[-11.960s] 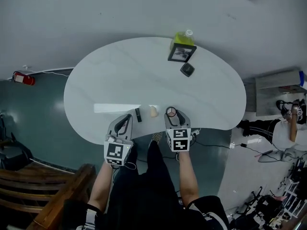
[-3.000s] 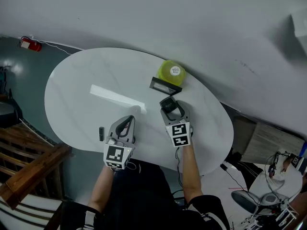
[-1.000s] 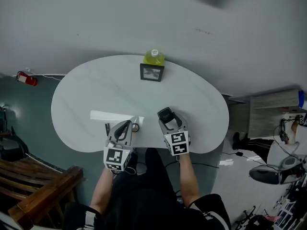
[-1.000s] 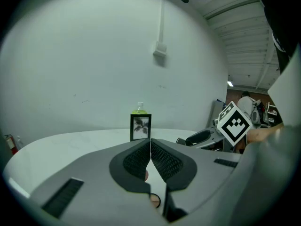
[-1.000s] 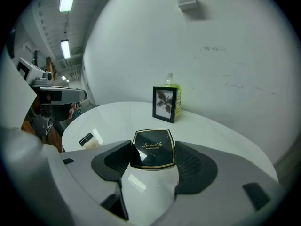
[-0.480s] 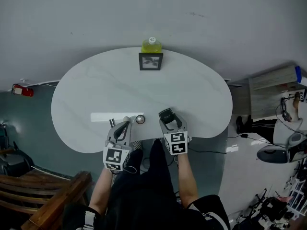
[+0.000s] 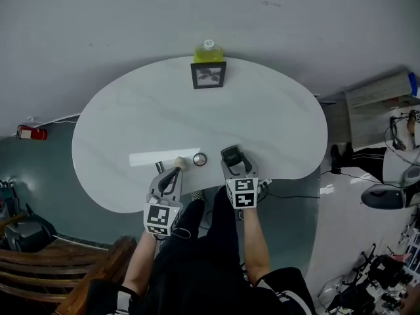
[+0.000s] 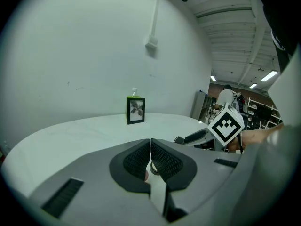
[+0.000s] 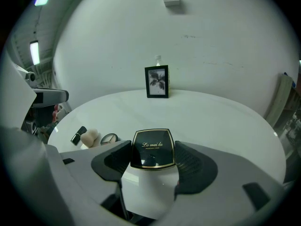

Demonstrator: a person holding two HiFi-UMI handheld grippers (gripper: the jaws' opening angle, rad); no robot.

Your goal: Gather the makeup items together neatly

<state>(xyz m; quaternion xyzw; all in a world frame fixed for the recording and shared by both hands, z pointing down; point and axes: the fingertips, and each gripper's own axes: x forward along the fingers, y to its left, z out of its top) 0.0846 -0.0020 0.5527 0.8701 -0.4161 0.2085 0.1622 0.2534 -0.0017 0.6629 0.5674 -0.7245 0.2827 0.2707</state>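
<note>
My right gripper (image 7: pixel 231 156) is shut on a black square compact (image 9: pixel 152 154) with gold lettering, held over the table's near edge. Just left of it lie a round compact (image 7: pixel 199 159), a beige sponge (image 7: pixel 179 163) and a black lipstick (image 7: pixel 158 167). The right gripper view shows them in a row: the round compact (image 9: pixel 109 138), the sponge (image 9: pixel 89 136) and the lipstick (image 9: pixel 78 135). My left gripper (image 7: pixel 174 172) hovers at the sponge with its jaws shut and empty. In its own view my left gripper (image 8: pixel 150 155) hides most of these items.
The white oval table (image 7: pixel 262 117) carries a framed picture (image 7: pixel 209 75) at its far edge, with a green bottle (image 7: pixel 208 50) behind it. The same framed picture (image 9: pixel 157 81) stands far ahead of the right gripper. A wooden bench (image 7: pixel 59 277) stands at the lower left.
The black compact, once near the picture frame, is now at the front edge in my right gripper. Over the last second the grippers have barely moved; the sponge now shows beside the left gripper.
</note>
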